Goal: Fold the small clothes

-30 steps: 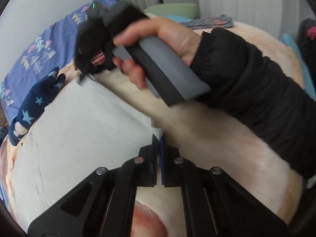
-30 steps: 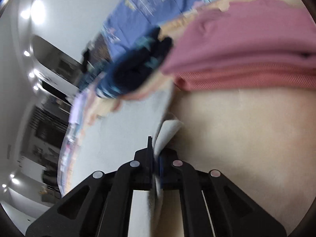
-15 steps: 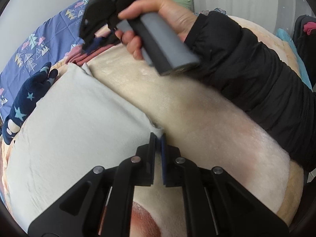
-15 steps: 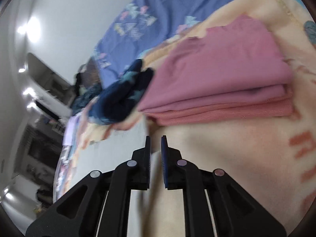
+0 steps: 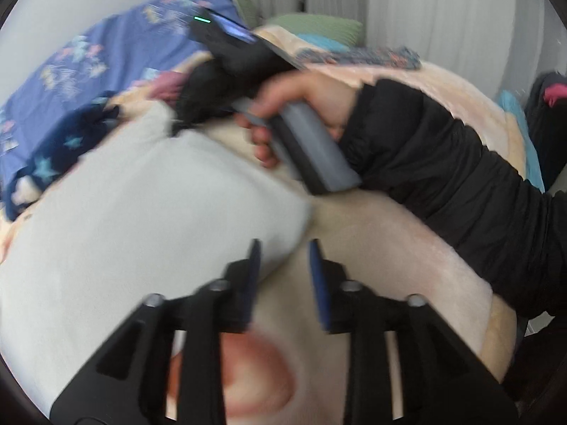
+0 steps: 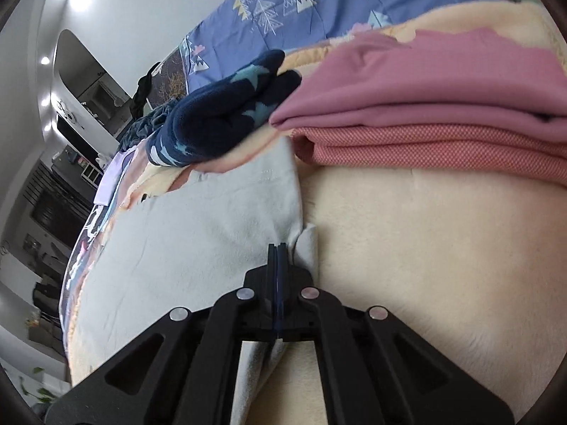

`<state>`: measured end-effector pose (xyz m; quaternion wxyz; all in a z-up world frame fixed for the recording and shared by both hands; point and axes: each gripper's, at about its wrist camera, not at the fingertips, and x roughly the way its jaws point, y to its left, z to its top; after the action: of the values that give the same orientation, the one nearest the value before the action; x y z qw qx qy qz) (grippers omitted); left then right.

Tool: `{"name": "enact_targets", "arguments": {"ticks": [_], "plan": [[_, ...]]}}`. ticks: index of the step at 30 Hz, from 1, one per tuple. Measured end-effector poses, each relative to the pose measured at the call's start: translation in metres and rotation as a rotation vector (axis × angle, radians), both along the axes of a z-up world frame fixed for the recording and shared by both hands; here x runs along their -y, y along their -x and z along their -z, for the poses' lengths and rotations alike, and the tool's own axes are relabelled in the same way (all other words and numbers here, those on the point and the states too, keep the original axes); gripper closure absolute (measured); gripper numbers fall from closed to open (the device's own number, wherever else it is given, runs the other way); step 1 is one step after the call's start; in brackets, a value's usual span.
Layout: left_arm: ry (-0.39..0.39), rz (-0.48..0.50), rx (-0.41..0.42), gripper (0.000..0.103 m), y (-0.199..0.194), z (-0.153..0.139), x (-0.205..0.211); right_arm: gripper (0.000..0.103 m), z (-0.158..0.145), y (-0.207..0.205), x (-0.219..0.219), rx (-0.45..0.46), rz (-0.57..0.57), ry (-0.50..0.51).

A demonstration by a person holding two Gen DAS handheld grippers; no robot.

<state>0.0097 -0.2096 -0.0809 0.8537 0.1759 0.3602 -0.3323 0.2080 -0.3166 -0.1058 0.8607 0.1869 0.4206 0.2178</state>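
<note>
Your left gripper (image 5: 283, 248) hangs released, jaws apart over the near corner of the grey cloth (image 5: 141, 219), which lies flat on the cream blanket (image 5: 407, 255). Your right gripper (image 6: 277, 248) is clenched on the cloth's far corner (image 6: 301, 244), just beside the pink stack (image 6: 443, 106). The navy star garment (image 6: 219, 120) lies past the cloth, touching that stack.

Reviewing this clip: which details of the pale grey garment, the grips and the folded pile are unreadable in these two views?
- Left wrist view: motion blur smears the pale grey garment; its type and its edge at the open left gripper are unclear.
- Left wrist view: the right gripper tips are blurred.
- Right wrist view: the shut right gripper covers how much cloth it pinches.
- Right wrist view: the frame edge crops the pink folded pile.
</note>
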Motion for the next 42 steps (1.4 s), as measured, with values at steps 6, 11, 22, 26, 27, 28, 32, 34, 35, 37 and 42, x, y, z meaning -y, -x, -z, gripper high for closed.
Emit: {"name": "enact_targets", "arguments": {"ticks": [6,11,22,26,27,28,32,34,35,37,42], "plan": [[0.092,-0.318,0.048,0.058,0.026,-0.023,-0.134,0.097,-0.025,0.028,0.011,0.166,0.187,-0.001],[0.125,-0.657,0.061,0.056,0.045,-0.023,-0.262,0.018,-0.098,0.118,-0.03,0.47,0.277,0.415],[0.263,-0.965,0.148,0.056,0.088,-0.034,-0.409,0.036,-0.083,0.238,-0.257,0.685,-0.348,0.726],[0.312,-0.98,0.135,0.056,0.099,-0.027,-0.434,0.052,-0.042,0.268,-0.333,0.735,-0.538,0.823],[0.318,-0.982,0.137,0.056,0.1,-0.026,-0.437,0.055,-0.038,0.272,-0.344,0.753,-0.56,0.827],[0.325,-0.983,0.139,0.056,0.102,-0.025,-0.443,0.057,-0.035,0.278,-0.36,0.778,-0.578,0.842],[0.36,-0.985,0.144,0.055,0.105,-0.022,-0.462,0.059,-0.023,0.28,-0.399,0.813,-0.624,0.915],[0.377,-0.983,0.139,0.055,0.105,-0.019,-0.47,0.059,-0.017,0.277,-0.412,0.822,-0.622,0.962],[0.386,-0.981,0.135,0.054,0.103,-0.017,-0.474,0.059,-0.013,0.272,-0.418,0.816,-0.623,0.98],[0.403,-0.977,0.126,0.054,0.1,-0.013,-0.48,0.059,-0.001,0.266,-0.431,0.789,-0.639,1.01],[0.465,-0.959,0.08,0.053,0.086,0.001,-0.494,0.059,0.016,0.261,-0.457,0.808,-0.637,1.078]]}}
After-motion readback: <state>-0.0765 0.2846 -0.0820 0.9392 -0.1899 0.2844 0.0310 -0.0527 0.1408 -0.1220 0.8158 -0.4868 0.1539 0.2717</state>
